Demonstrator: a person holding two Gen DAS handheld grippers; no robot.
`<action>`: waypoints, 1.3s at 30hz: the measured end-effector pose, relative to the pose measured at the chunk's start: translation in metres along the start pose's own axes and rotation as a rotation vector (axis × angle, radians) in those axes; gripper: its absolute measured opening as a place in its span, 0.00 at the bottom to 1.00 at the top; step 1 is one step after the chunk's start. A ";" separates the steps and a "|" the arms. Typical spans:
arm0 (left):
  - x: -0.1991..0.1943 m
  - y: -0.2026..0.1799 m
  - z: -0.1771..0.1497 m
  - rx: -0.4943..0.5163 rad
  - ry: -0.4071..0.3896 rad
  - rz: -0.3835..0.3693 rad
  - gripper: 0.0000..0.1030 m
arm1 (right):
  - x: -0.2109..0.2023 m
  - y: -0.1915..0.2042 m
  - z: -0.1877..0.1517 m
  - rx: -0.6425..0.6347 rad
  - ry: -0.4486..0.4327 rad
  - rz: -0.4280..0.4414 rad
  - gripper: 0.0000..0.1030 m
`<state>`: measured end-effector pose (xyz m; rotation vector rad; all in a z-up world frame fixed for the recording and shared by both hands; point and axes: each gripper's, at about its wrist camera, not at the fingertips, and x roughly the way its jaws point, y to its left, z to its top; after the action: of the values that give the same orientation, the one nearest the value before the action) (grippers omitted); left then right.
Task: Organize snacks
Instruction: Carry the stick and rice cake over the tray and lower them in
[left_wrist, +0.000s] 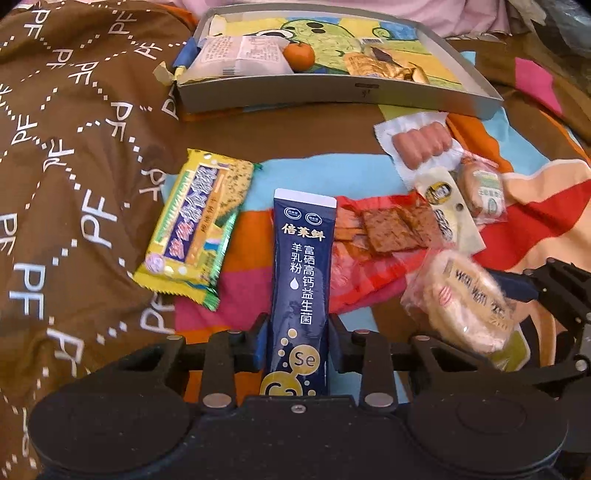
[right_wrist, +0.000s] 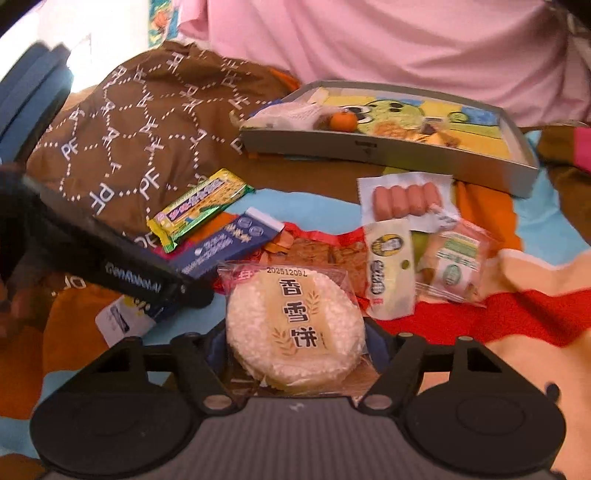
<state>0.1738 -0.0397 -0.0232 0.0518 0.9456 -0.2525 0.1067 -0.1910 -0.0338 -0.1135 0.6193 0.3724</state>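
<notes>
We have both hands loaded. Our left claw (left_wrist: 297, 341) pinches the dark blue sachet (left_wrist: 301, 273) near its lower end, so its length points ahead toward the grey tray (left_wrist: 332, 98). Our right claw (right_wrist: 295, 354) grips the round rice cracker (right_wrist: 295, 325) across its width. The other snacks lie loose on the bed between us and the tray, which already holds an orange (left_wrist: 299, 55) and packets, likely where these two belong.

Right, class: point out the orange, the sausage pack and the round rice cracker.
orange (left_wrist: 299, 56): left wrist view, middle of fruit.
sausage pack (right_wrist: 406, 199): right wrist view, on sausages.
round rice cracker (right_wrist: 295, 326): right wrist view, label centre.
</notes>
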 end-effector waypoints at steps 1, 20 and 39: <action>-0.002 -0.002 -0.001 -0.005 0.004 -0.001 0.32 | -0.004 0.000 -0.001 0.008 0.000 -0.004 0.73; -0.043 -0.006 -0.035 -0.160 -0.010 -0.009 0.31 | -0.048 -0.002 -0.017 0.093 0.003 -0.066 0.73; -0.058 -0.019 0.022 -0.082 -0.200 -0.055 0.31 | -0.055 -0.018 0.012 0.091 -0.136 -0.067 0.73</action>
<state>0.1546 -0.0500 0.0382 -0.0739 0.7578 -0.2644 0.0782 -0.2224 0.0080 -0.0218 0.4962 0.2842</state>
